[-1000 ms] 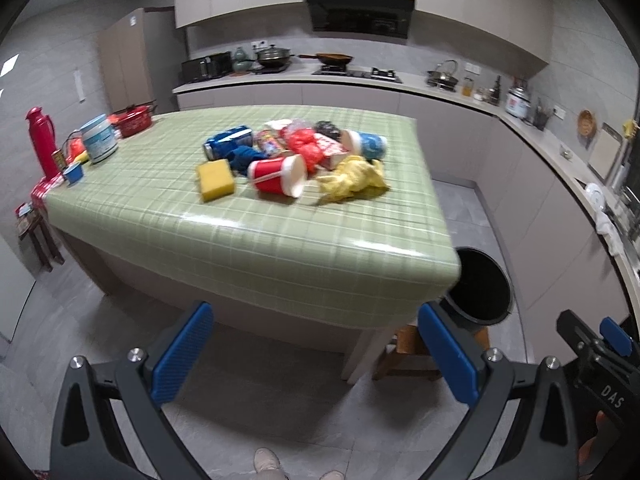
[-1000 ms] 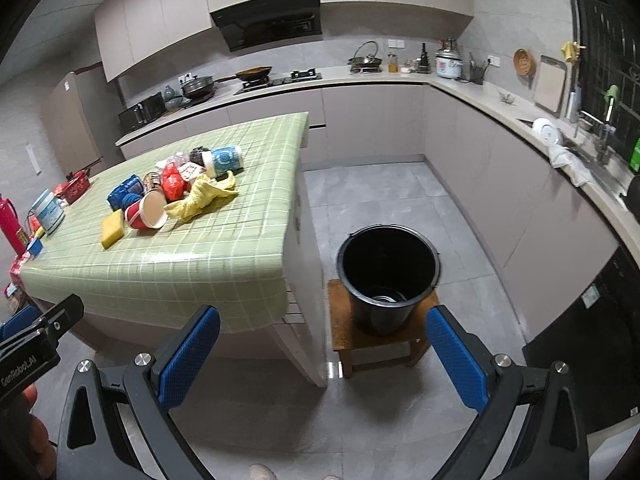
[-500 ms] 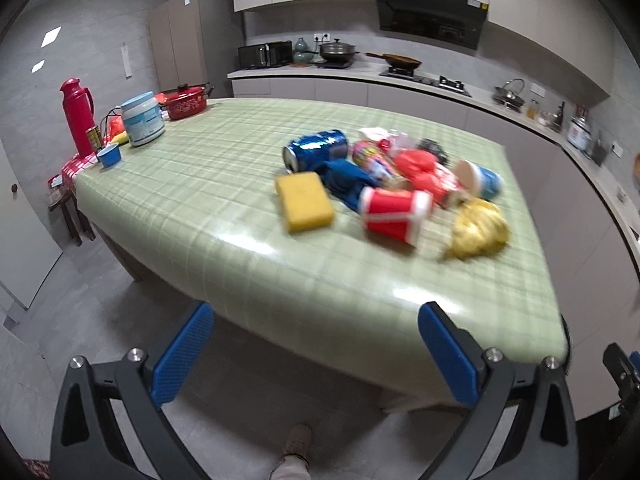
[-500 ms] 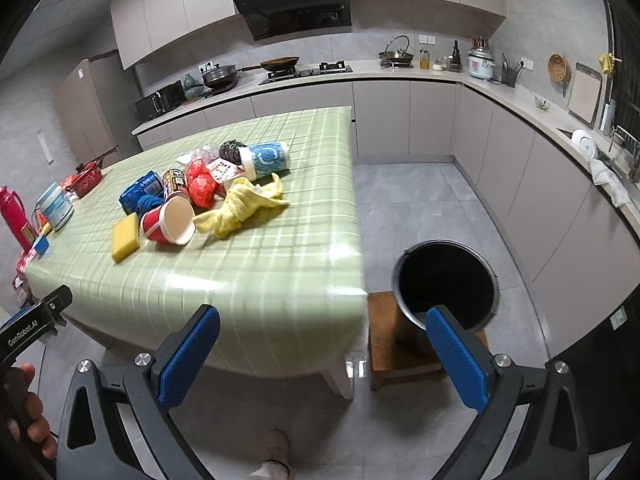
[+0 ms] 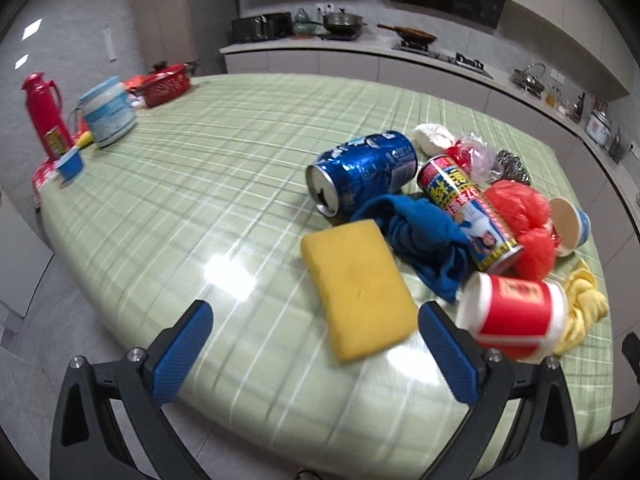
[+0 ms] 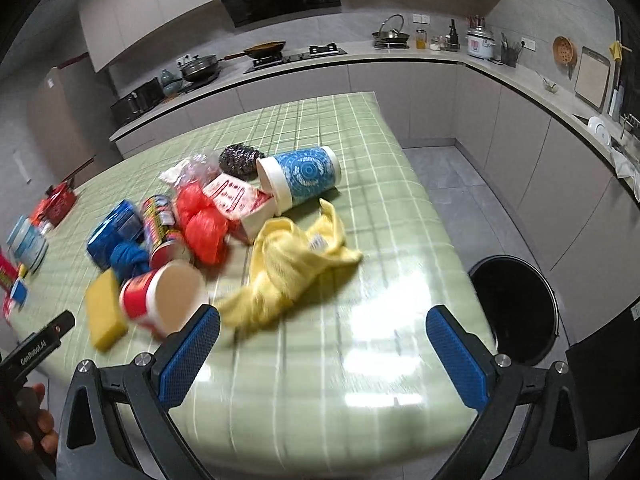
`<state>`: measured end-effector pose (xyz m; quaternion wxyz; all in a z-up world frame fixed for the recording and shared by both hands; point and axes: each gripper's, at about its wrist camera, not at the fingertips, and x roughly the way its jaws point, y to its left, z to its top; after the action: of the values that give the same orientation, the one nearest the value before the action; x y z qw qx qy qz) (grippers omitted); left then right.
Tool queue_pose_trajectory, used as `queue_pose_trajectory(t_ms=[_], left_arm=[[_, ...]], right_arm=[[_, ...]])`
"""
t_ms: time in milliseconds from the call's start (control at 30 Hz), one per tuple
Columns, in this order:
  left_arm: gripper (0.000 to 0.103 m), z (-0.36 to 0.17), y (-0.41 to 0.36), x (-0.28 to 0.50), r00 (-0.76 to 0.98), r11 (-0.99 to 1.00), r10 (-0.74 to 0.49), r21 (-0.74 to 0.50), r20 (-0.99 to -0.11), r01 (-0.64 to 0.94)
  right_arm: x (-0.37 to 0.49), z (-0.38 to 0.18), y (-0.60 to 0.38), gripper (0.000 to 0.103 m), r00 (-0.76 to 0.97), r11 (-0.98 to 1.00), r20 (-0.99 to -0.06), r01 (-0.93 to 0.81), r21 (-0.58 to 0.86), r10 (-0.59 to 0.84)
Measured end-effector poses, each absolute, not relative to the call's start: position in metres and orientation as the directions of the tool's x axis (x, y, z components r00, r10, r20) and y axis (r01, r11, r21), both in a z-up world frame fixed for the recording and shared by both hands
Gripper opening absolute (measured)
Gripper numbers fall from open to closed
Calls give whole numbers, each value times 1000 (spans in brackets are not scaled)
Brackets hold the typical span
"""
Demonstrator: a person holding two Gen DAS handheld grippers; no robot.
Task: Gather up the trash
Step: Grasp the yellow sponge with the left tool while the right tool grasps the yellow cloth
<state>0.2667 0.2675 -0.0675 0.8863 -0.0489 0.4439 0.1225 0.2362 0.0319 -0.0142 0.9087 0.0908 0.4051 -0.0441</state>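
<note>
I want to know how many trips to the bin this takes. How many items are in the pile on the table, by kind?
Cans: 2 (blue can, red can)
Paper cups: 2 (red cup, blue cup)
Cloths: 2 (blue cloth, yellow cloth)
Sponge: 1
Steel scourer: 1
Red bag: 1
Carton: 1
Other wrappers: unclear
Total: at least 10

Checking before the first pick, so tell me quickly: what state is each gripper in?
Left gripper: open, holding nothing, jaws either side of the sponge's near end.
Right gripper: open, empty, near the yellow cloth.
</note>
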Motion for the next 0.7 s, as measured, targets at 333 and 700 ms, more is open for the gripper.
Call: queue_pose_trajectory(t_ms=[333,700], left_arm=[[102,-99,263,309,500,984,108,19,-859,-179],[62,-101,282,294,503,984,-47,-127,-863,-125]], right_arm=[[290,-39,38,103,619,966,-784,230,117,-53],[308,-68,46,102,577,961,-816,240,136,-28]])
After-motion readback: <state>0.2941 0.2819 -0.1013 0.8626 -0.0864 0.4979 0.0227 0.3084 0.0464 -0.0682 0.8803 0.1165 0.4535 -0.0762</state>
